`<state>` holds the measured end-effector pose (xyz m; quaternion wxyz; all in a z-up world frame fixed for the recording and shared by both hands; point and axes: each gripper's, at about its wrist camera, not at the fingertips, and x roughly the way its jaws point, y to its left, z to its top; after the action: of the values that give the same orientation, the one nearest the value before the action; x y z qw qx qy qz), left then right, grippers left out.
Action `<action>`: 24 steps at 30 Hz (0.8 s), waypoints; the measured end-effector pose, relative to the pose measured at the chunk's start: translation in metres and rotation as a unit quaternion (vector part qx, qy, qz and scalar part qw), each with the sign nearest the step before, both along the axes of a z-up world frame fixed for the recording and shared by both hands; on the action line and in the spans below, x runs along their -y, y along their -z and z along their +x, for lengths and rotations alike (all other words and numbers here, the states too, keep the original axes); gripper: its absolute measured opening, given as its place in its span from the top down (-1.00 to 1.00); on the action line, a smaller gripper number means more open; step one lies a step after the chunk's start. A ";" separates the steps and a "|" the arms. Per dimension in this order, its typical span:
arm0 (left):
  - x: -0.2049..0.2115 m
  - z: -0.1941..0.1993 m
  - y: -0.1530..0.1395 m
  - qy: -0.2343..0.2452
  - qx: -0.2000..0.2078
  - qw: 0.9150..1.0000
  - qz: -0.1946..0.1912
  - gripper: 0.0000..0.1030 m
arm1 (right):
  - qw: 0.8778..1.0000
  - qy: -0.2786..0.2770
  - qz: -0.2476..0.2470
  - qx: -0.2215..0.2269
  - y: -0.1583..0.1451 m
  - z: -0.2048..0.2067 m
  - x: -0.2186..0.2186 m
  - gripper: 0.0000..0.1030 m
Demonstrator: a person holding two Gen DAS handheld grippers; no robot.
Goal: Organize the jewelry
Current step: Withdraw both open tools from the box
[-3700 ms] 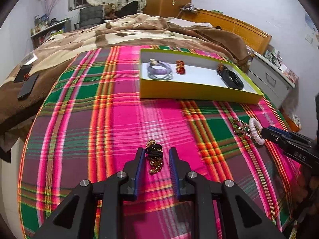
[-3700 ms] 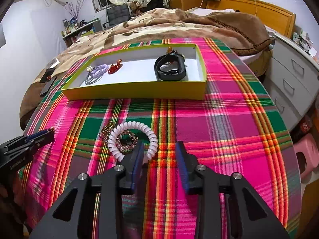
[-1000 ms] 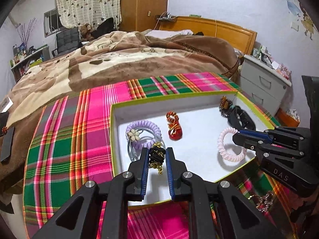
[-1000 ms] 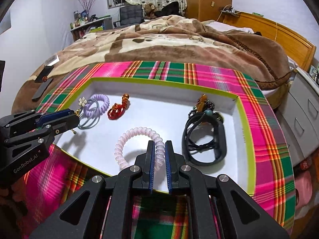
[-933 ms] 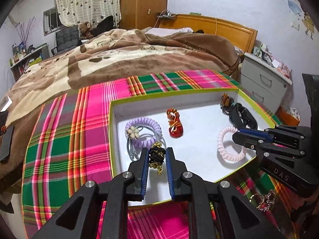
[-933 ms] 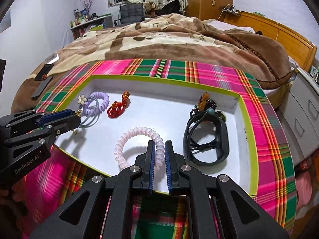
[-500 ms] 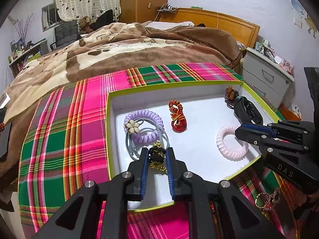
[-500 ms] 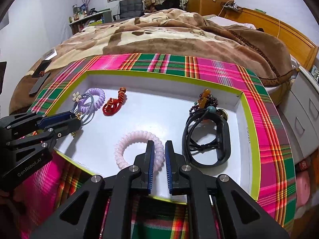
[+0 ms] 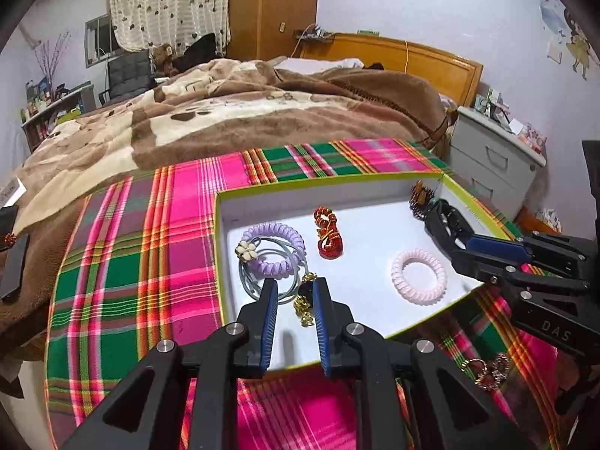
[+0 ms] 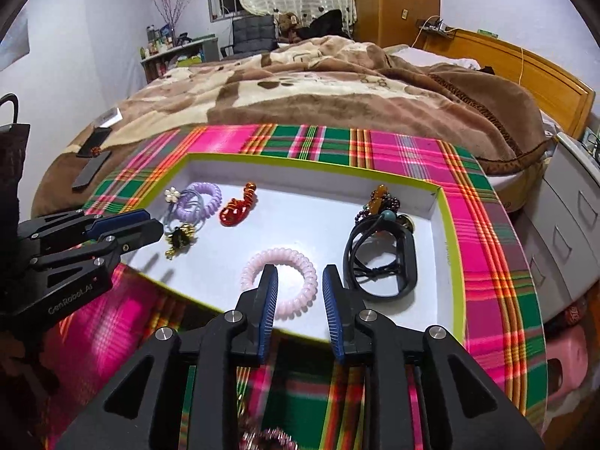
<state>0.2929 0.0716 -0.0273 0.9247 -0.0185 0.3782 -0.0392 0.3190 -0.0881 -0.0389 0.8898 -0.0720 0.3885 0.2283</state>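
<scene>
A shallow white tray with a lime-green rim (image 9: 386, 180) (image 10: 448, 225) sits on the plaid cloth. My left gripper (image 9: 294, 287) is open over the tray's near left part; the gold and black chain piece (image 9: 305, 302) (image 10: 180, 238) lies on the tray floor between its fingers. My right gripper (image 10: 300, 273) is open, and the pink coil hair tie (image 10: 279, 281) (image 9: 419, 272) lies in the tray just in front of it. The tray also holds a purple coil tie with a flower (image 9: 272, 245), a red bead piece (image 9: 330, 232), a black band (image 10: 386, 262) and a dark bead bracelet (image 10: 378, 198).
A gold and pink trinket (image 9: 485, 369) lies on the plaid cloth (image 9: 150, 255) outside the tray, near the front right. A bed with a brown blanket (image 9: 243, 112) lies behind. A grey drawer unit (image 9: 491, 165) stands at the right. A dark phone (image 10: 92, 172) lies at the left.
Both grippers have opened. The gold and black chain piece and the pink coil tie were let go and now lie on the tray floor. Both grippers have drawn back slightly.
</scene>
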 end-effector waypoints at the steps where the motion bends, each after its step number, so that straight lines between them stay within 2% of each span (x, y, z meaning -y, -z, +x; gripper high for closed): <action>1: 0.000 -0.004 -0.002 -0.002 0.002 1.000 -0.001 0.64 | 1.000 0.000 0.003 0.002 -0.002 -0.004 0.002 0.51; 12: 0.004 -0.073 -0.025 -0.019 0.039 0.999 -0.027 0.64 | 0.999 0.000 0.039 0.032 -0.024 -0.067 0.031 0.49; 24: 0.029 -0.159 -0.034 -0.019 0.067 0.997 -0.017 0.64 | 0.997 0.005 0.058 0.049 -0.027 -0.139 0.059 0.48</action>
<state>0.1343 0.0423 0.0069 0.9482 -0.0390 0.3139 -0.0296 0.1805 -0.1474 -0.0114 0.9116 -0.0291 0.3308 0.2421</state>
